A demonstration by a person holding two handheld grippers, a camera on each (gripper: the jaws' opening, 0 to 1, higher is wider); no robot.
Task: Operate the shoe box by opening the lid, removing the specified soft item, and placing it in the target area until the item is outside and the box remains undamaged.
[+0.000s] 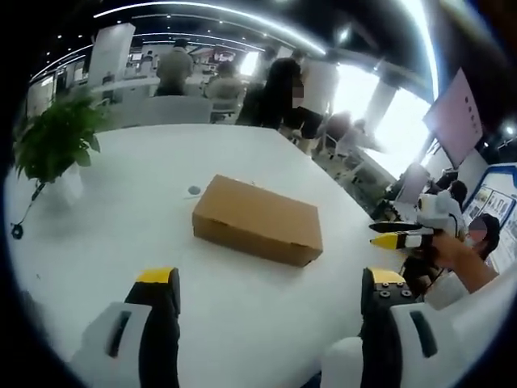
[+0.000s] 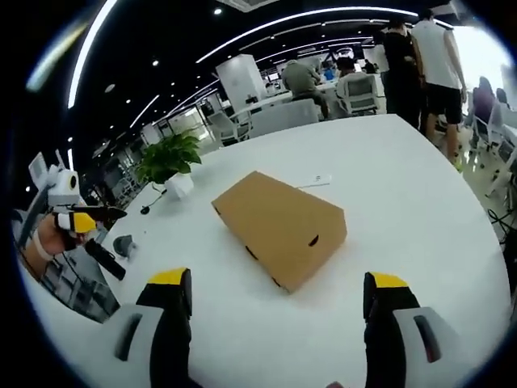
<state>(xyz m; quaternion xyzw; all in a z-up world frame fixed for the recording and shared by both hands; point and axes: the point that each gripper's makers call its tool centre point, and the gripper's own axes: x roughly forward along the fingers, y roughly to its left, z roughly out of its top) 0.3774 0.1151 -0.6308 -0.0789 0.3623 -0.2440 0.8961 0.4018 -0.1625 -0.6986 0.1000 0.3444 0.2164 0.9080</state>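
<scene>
Both tongs, left [image 1: 271,291] and right [image 2: 279,295], gape wide, short of the closed shoe box [image 1: 257,219].

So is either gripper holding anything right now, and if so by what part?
Nothing is held. The left gripper and right gripper are both open, apart from the closed shoe box lying on the white table.

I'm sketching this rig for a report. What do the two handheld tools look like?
Both match. The left tool and the right tool each have two black jaws capped with yellow tips, rising from rounded white housings with a dark slot. No cables or markings are visible.
</scene>
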